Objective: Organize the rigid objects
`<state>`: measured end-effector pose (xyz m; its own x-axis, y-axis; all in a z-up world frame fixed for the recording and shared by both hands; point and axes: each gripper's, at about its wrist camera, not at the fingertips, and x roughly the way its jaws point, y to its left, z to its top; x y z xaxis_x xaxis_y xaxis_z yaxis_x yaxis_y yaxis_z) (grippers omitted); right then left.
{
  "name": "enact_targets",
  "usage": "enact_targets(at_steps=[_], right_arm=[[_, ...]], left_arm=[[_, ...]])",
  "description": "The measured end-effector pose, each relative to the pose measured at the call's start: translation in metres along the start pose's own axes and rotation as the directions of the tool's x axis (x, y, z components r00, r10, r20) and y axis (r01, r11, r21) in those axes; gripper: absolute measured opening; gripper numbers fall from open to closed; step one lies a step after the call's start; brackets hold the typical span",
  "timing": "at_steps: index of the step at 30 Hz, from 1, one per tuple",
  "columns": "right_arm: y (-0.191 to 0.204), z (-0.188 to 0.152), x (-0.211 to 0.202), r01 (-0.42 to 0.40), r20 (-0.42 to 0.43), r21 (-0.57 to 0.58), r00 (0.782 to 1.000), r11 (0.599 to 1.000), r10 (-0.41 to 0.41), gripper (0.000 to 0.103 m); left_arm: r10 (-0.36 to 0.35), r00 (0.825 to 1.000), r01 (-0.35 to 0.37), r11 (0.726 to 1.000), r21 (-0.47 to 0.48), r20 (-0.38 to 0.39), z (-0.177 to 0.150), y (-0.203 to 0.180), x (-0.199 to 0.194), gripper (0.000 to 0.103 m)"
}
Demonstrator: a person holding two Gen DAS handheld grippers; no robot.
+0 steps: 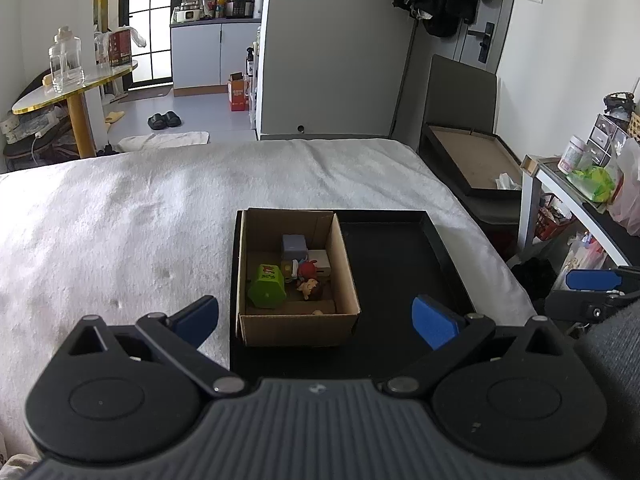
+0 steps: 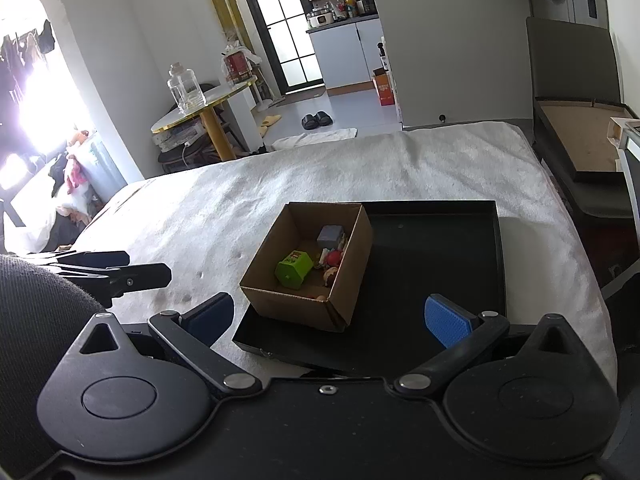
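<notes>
1. Bed (image 1: 120,208): covered with a white, towel-like cloth; it carries everything listed below.
2. Black tray (image 1: 400,264): shallow, lies flat on the bed near its right edge. Its right portion is bare.
3. Cardboard box (image 1: 344,264): open-topped, stands inside the tray, against the tray's left side.
4. Left gripper (image 1: 316,320): held low above the near end of the tray; fingers (image 1: 434,320) spread wide apart, holding nothing. The box sits between them in the left wrist view.
5. Right gripper (image 2: 330,318): fingers (image 2: 446,320) likewise wide apart and empty, pointing at the box's near corner.
6. Green hexagonal container (image 1: 267,286): lies on its side on the box floor, left of the other items.
7. Grey cube (image 1: 295,246): at the back of the box, beside a white block (image 1: 320,262).
8. Red figurine (image 1: 307,269) and a small brown figure (image 1: 310,289): in the middle of the box, right of the green container. Finer detail cannot be made out.
</notes>
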<state>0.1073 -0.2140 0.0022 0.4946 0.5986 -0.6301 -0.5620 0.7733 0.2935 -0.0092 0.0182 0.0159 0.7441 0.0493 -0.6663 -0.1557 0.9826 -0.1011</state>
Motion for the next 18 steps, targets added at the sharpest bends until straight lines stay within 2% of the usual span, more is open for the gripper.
enact_targets(at_steps=[18], right_arm=[[-0.0011, 0.0010, -0.0005, 0.009, 0.002, -0.001, 1.000, 1.000, -0.009, 0.103]], left_arm=[[0.003, 1.000, -0.003, 1.000, -0.005, -0.014, 0.0001, 0.0000, 0.0020, 0.102]])
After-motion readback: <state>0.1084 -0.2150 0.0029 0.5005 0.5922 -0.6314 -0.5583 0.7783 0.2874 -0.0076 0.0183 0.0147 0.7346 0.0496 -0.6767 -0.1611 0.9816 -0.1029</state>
